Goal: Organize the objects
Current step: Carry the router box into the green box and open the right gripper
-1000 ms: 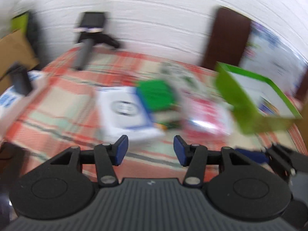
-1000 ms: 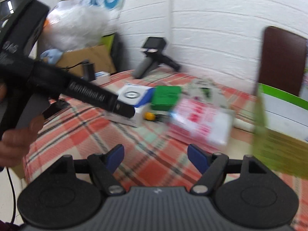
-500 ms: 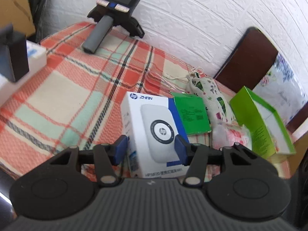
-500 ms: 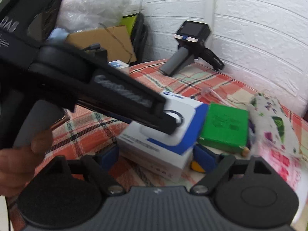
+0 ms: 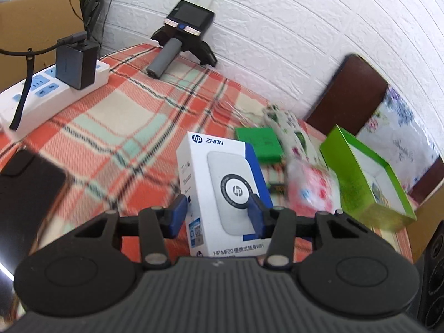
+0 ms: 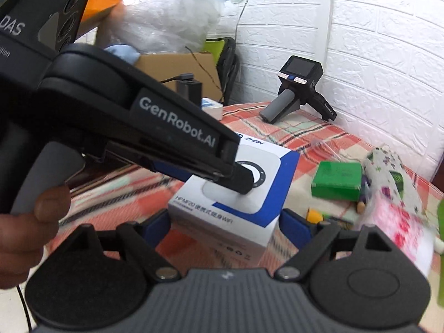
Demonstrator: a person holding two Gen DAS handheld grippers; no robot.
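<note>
pink packet (image 5: 312,186) blurred

One white router box (image 5: 222,183), one green packet (image 5: 259,145), one open green box (image 5: 369,177), one power strip (image 5: 50,91)

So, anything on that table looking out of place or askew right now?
Yes: the green box at the table's right edge sits open and tipped up on one side. A floral pouch, a pink packet and a small green box lie jumbled beside the white HP box.

Bare checked cloth (image 5: 116,127) left of white box (image 5: 222,188) — right side crowded: green box (image 5: 259,144), pink packet (image 5: 313,188).
</note>
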